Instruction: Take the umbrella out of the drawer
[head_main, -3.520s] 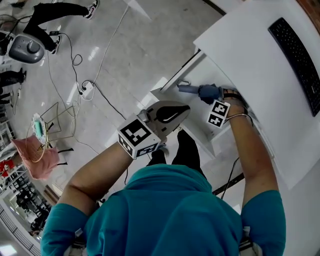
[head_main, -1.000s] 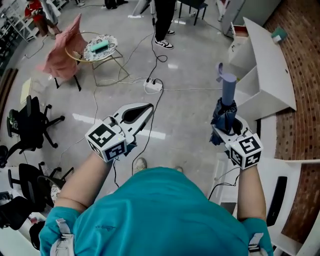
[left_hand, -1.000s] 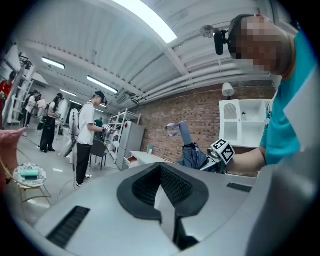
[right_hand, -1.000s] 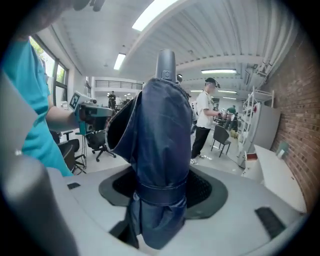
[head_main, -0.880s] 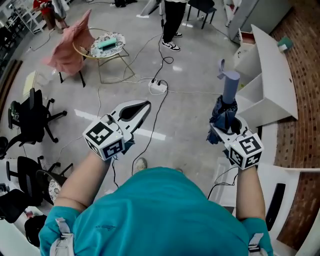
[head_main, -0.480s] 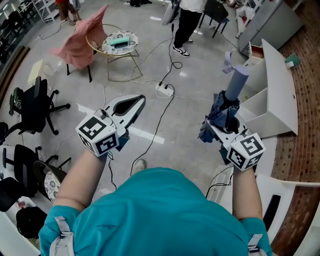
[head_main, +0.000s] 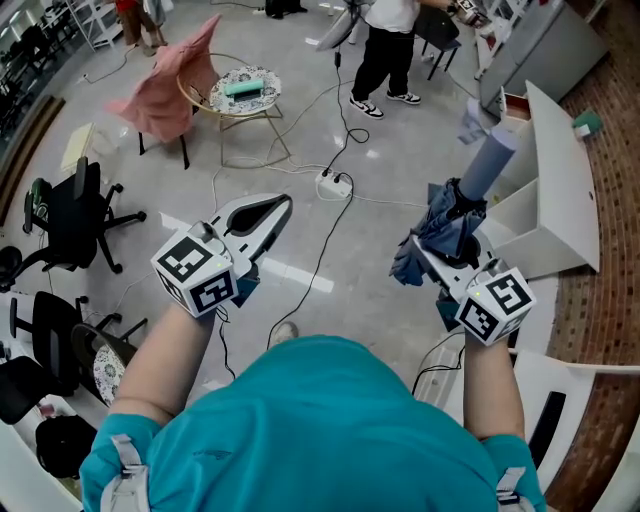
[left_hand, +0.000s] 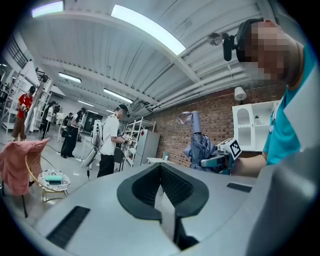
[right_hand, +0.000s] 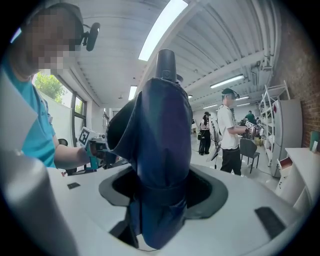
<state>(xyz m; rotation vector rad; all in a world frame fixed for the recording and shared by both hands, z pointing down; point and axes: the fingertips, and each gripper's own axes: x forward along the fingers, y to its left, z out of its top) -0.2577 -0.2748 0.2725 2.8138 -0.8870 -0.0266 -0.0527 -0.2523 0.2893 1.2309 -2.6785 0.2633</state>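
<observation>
Right gripper (head_main: 447, 262) pinches the folded blue umbrella (head_main: 468, 190) round its bundled fabric, probably for balance, holding it upright over open floor, just left of the white cabinet (head_main: 552, 190). Left gripper (head_main: 283, 206) hovers empty, jaws pressed together.

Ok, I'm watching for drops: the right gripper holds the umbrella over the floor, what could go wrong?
The right gripper clamps the umbrella by its loose cloth, so it might slip. Its long end stands above the jaws and could tip. The power strip on the floor could trip the person.
</observation>
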